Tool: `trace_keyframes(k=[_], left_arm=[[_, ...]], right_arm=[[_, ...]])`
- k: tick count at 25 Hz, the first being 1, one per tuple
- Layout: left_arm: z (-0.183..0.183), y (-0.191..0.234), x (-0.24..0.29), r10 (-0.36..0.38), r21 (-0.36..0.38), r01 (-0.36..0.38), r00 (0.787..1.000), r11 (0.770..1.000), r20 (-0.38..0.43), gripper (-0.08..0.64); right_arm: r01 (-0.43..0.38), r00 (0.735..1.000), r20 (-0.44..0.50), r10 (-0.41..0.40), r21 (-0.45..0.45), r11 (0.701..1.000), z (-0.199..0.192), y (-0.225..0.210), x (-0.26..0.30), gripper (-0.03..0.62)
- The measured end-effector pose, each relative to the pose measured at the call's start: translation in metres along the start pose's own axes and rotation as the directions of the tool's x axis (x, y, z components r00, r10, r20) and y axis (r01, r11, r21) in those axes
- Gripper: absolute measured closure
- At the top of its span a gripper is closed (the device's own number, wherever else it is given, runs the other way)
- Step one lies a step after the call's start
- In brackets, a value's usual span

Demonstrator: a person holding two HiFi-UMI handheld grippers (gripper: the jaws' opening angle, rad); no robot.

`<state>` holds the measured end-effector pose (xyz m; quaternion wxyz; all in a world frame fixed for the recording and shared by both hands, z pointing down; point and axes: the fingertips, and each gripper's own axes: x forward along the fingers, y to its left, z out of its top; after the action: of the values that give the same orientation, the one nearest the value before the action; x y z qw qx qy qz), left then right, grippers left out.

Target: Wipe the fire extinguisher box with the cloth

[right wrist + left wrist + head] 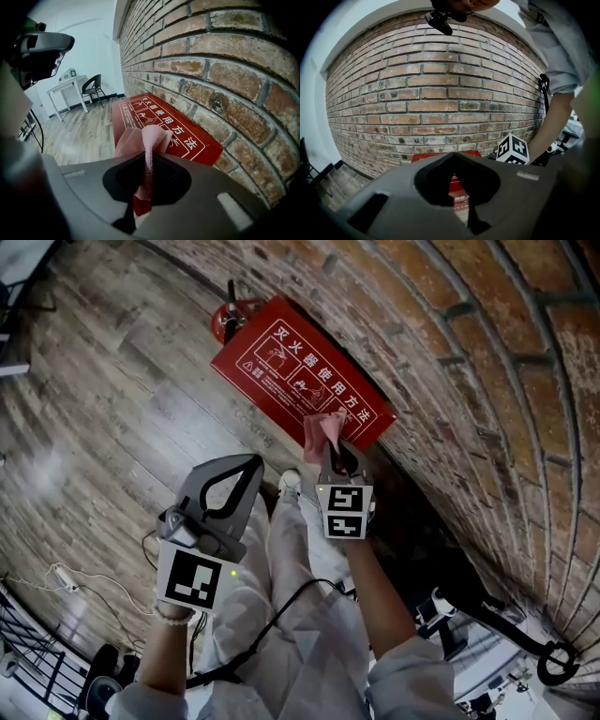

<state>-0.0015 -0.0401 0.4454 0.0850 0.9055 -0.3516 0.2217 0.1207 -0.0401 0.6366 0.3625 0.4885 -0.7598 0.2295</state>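
Right gripper view showed my right gripper (148,157) pinching the cloth (152,136), left gripper (454,155) closed, empty; cloth might slip rubbing the box (140,110).

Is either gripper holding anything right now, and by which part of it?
The right gripper holds the pink cloth, pinched at its bunched middle, with folds fanning out beyond the fingers. The left gripper is shut and empty.

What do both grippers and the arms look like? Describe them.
Left gripper and right gripper are grey moulded shells whose jaws frame a teardrop opening. Each carries a white cube with black square markers. A black cable trails below. Light grey sleeves; a beaded bracelet.
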Motion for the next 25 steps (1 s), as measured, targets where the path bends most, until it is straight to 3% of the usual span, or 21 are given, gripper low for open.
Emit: trace_keyframes(k=[18, 25], left_arm=[[0.006, -0.014, 0.01, -0.004, -0.001, 0.004, 1.0, 1.0, 0.004, 0.561], [0.032, -0.011, -0.007, 0.018, 0.031, -0.018, 1.0, 0.999, 0.017, 0.561]], right_arm=[[0.078, 0.995, -0.061, -0.075, 0.06, 0.995, -0.052, -0.037, -0.031, 0.565], [0.006, 1.0, -0.007, -0.006, 0.066, 0.998, -0.024, -0.025, -0.046, 0.565]])
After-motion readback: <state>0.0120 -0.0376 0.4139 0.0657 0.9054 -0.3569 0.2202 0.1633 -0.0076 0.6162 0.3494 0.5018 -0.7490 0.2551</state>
